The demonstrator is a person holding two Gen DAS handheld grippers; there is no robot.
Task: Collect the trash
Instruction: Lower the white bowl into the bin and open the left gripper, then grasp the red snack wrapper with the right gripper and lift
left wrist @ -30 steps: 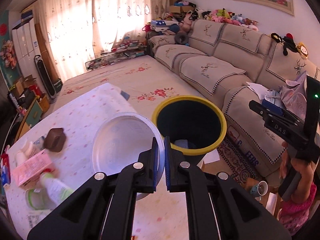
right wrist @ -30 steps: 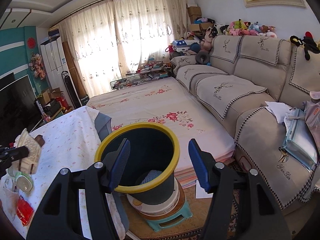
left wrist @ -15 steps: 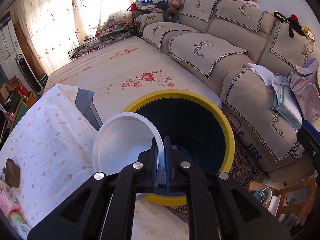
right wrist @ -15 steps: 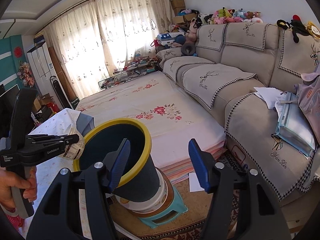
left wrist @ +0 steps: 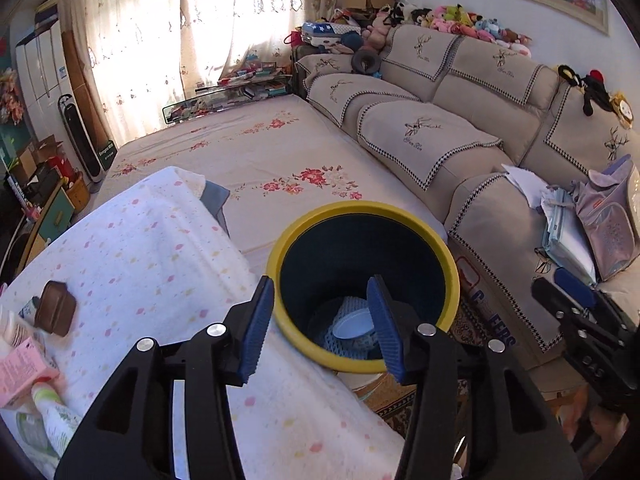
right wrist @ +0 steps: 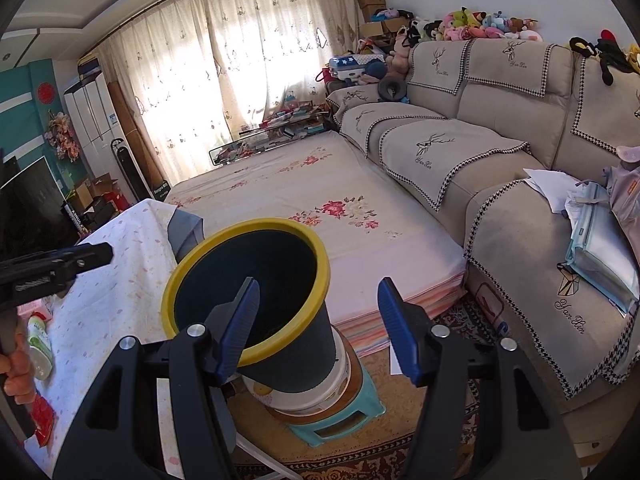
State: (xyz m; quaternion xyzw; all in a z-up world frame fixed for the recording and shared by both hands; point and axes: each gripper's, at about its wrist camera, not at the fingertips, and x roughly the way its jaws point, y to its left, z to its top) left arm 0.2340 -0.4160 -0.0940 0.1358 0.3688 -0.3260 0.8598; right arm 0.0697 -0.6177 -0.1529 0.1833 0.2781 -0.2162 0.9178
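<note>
A dark bin with a yellow rim (left wrist: 360,208) stands beside the table on a teal stool (right wrist: 340,420). A white plastic lid (left wrist: 354,326) lies at the bottom of the bin on white netting. My left gripper (left wrist: 320,292) hovers over the near rim of the bin; its jaws are opening and nothing is between them. My right gripper (right wrist: 319,292) stands open and empty on the right of the bin (right wrist: 248,226), a little above it.
The table with a spotted white cloth (left wrist: 140,248) carries a brown box (left wrist: 54,314), a pink carton (left wrist: 24,372) and a green-white bottle (left wrist: 52,416) at its left end. A flowered mattress (left wrist: 260,152) and a beige sofa (left wrist: 440,140) lie beyond the bin.
The left gripper carried the white lid from the table to over the bin and opened; the lid now lies inside. The right gripper stays open and has sunk slightly.
</note>
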